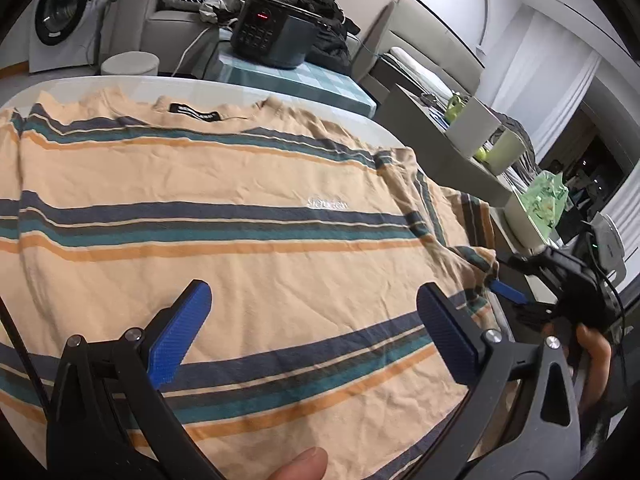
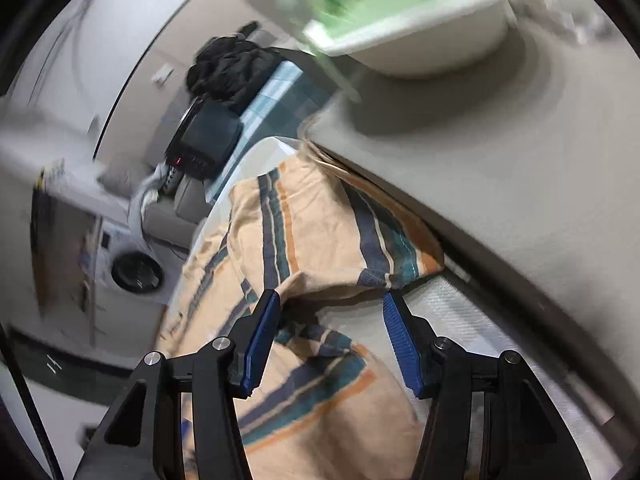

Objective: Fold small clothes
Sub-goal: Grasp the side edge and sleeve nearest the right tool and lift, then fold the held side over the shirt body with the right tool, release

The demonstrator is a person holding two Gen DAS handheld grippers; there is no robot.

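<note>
On the white table [image 1: 120, 82] | peach striped cotton T-shirt [image 1: 240, 208] spread flat, sleeve at right edge | left gripper [image 1: 316, 328] spread wide, empty | right gripper [image 2: 330, 344] spread, nothing pinched | sleeve should be folded inward, smoothed flat

Left tool [image 1: 312, 320] wide apart, angled downward; right tool [image 2: 330, 336] parted, empty.

A lived-in home: a white front-loading washing machine [image 1: 64, 12], a grey fabric sofa [image 1: 168, 20] heaped with clothes, and white curtains [image 1: 560, 92].
</note>
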